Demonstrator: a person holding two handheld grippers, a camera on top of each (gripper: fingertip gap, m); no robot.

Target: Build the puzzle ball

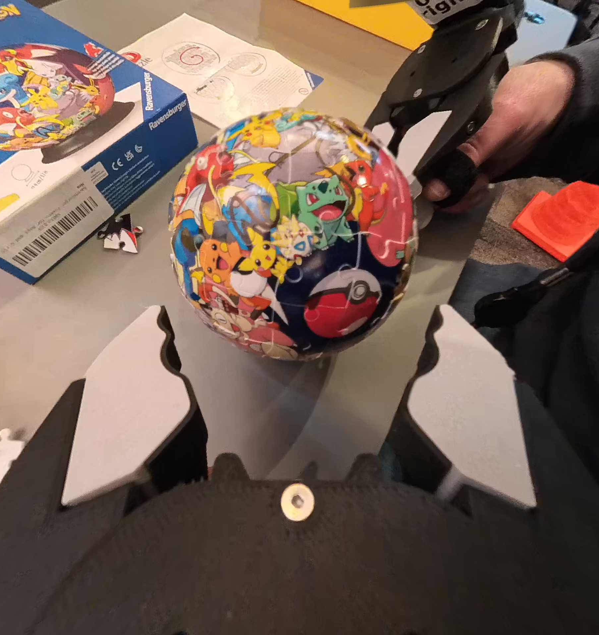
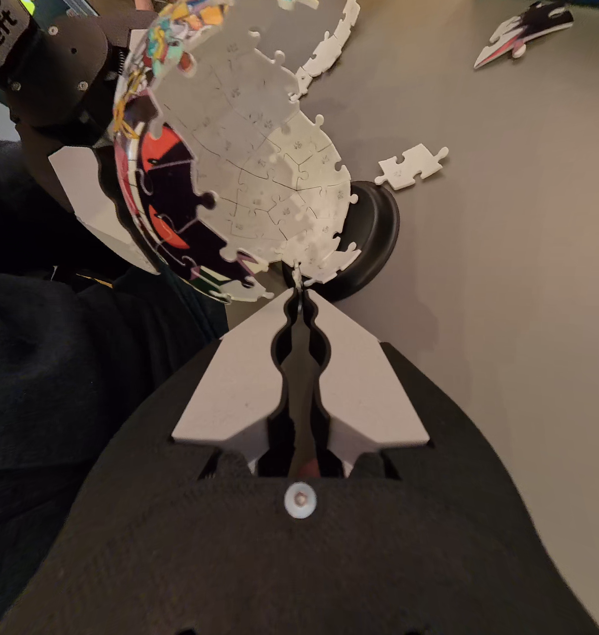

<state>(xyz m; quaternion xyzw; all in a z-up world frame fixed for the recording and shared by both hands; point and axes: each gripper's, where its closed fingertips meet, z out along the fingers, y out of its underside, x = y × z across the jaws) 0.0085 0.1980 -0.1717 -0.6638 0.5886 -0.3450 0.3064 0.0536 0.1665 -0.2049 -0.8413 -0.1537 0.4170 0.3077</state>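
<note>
Grey counter (image 1: 67,319) carries the clutter. Blue puzzle box (image 1: 78,137) lies flat, far left of the left claw's view, barcode end facing the claw. White instruction sheet (image 1: 229,68) sits beyond the box, partly tucked under it. Yellow board (image 1: 370,17) lies at the far edge, ahead. Orange-red pad (image 1: 566,220) rests on brown fabric off to the right.
</note>
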